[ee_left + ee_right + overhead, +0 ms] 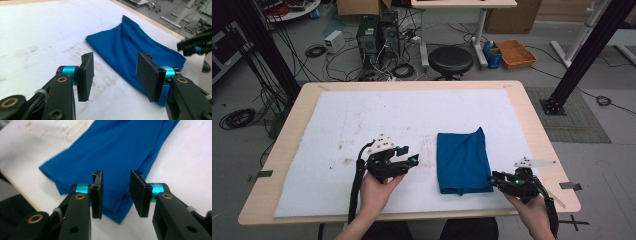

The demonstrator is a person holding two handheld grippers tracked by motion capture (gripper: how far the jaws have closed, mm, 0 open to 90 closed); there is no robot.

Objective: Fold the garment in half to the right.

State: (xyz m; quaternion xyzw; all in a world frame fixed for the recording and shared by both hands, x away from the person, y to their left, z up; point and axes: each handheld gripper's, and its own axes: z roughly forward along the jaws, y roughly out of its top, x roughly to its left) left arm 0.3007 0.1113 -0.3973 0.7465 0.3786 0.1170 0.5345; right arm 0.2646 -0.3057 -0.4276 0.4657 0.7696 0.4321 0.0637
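A folded blue cloth (463,160) lies flat on the white mat (362,125), right of the table's middle. My left gripper (413,158) hovers a little left of the cloth, pointing toward it, jaws open and empty. In the left gripper view the cloth (130,47) stretches ahead past the open left gripper (115,75). My right gripper (493,179) sits at the cloth's near right corner, open. In the right gripper view the right gripper (116,193) has its pads apart above the cloth's (117,150) corner, and nothing is pinched between them.
The wooden table (532,130) carries the stained white mat. Its front edge runs just behind my hands. On the floor beyond stand a black stool (450,59), computer towers (374,35), cables and an orange crate (515,53).
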